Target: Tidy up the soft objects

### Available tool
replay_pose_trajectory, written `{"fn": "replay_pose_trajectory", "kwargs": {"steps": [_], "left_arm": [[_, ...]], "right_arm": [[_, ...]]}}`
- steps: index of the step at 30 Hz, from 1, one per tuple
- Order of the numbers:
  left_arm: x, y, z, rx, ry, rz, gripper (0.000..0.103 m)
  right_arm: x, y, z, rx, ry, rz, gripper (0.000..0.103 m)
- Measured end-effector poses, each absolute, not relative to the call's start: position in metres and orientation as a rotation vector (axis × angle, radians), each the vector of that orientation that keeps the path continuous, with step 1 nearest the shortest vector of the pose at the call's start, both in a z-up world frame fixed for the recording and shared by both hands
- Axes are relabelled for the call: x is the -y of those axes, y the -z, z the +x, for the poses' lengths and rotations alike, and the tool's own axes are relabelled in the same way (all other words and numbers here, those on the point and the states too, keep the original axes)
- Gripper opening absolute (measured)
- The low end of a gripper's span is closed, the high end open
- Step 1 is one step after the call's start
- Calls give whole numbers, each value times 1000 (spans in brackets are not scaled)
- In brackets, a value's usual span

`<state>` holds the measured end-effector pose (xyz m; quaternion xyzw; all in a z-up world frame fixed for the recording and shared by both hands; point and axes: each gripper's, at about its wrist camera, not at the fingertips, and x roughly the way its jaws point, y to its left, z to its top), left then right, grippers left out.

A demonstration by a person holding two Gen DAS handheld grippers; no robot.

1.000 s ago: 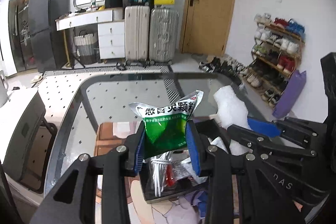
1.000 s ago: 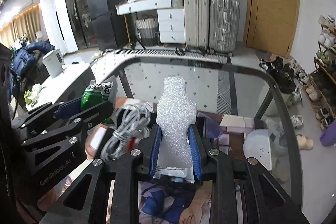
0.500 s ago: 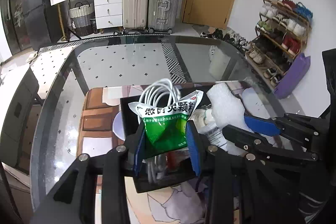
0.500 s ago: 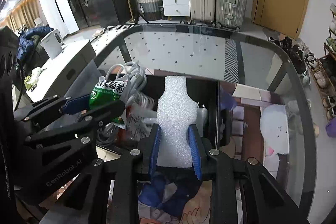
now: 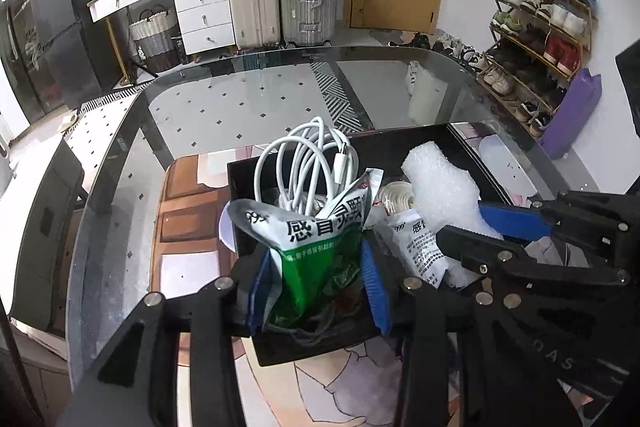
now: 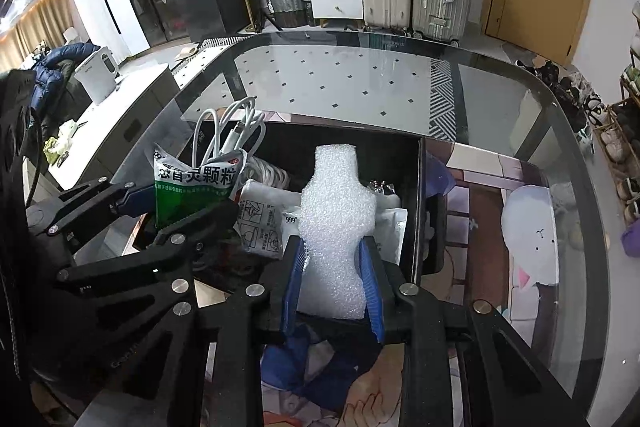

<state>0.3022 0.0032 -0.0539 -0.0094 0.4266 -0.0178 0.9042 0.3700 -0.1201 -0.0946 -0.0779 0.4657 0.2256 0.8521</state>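
Step in hand, as judged: depositing both items in the black rectangular tray (image 5: 304, 351).

Left gripper (image 5: 320, 283): jaws have just been opening; green-and-white foil sachet (image 5: 312, 251) stands between them over the tray, long axis upright, pads barely touching. Next: widen, lift clear.

Right gripper (image 6: 332, 283): pinches the white foam sheet (image 6: 336, 223), upright, over the tray. Next: release.

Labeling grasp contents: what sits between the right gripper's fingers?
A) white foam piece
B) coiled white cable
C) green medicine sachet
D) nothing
A: in the right wrist view the white foam piece stands upright between the blue pads of the right gripper, over the black tray.
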Motion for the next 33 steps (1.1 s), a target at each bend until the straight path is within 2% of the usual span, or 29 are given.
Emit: {"fn": "replay_pose_trajectory", "kwargs": {"steps": [3, 5, 7, 10, 12, 15, 18, 20, 22, 24, 26, 30, 33], "left_arm": [[-3, 51, 299, -885, 25, -23, 50], [-3, 49, 297, -885, 31, -22, 53], [-1, 46, 293, -880, 39, -1, 55], [0, 40, 286, -850, 39, 17, 58], [-1, 36, 282, -831, 14, 20, 73], [-7, 26, 273, -769, -53, 2, 88], [-13, 16, 264, -738, -28, -32, 90], [-15, 9, 254, -715, -21, -44, 91], [-17, 3, 242, -689, -27, -44, 94], [-18, -6, 222, -651, -21, -32, 101], [-18, -13, 203, -619, -15, -12, 103], [-14, -28, 162, -508, -28, 19, 103], [-11, -33, 136, -448, -26, 23, 103]], "right_arm": [[123, 90, 367, -970, -477, -149, 32], [127, 86, 364, -966, -483, -139, 36], [130, 82, 360, -957, -493, -132, 44], [135, 77, 354, -951, -508, -114, 49], [136, 73, 348, -944, -513, -106, 49], [138, 66, 339, -926, -521, -96, 51], [140, 56, 325, -898, -538, -91, 53], [142, 47, 315, -868, -542, -88, 60], [148, 36, 304, -826, -541, -75, 76], [155, 26, 290, -786, -541, -52, 82], [162, 15, 275, -743, -531, -33, 83], [167, -2, 235, -617, -424, -74, 94], [170, -8, 201, -511, -388, -97, 95]]}}
